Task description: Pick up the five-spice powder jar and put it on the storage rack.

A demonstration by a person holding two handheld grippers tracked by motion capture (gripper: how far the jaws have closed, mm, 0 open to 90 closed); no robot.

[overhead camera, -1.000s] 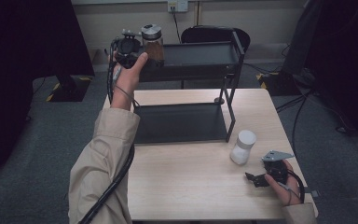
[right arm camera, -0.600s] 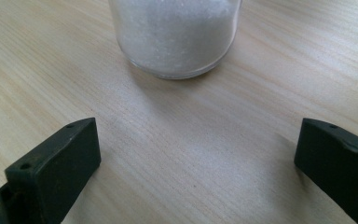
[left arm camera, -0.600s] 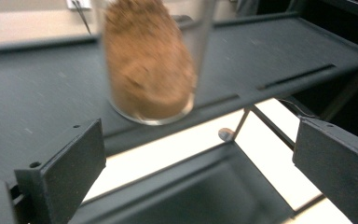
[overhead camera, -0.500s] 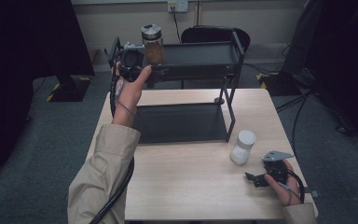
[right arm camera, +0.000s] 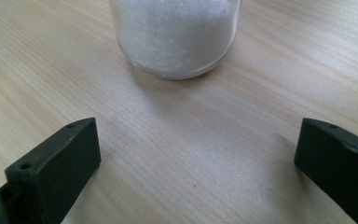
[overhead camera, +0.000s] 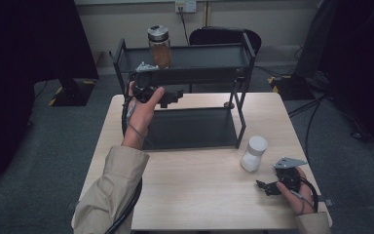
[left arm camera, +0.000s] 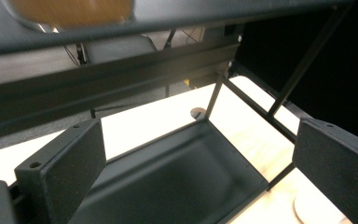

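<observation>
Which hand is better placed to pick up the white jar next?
Right. The right gripper sits open on the table facing the white jar close ahead. The left gripper is open up by the rack, farther away.

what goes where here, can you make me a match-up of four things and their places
Things:
1. brown jar
2. white jar
3. left gripper
4. right gripper

Places:
A. low over the table's near right corner
B. on the rack's top shelf
C. held up at the rack's front left
D. on the table, right of the rack

Pairs: 1-B, 2-D, 3-C, 4-A
</observation>
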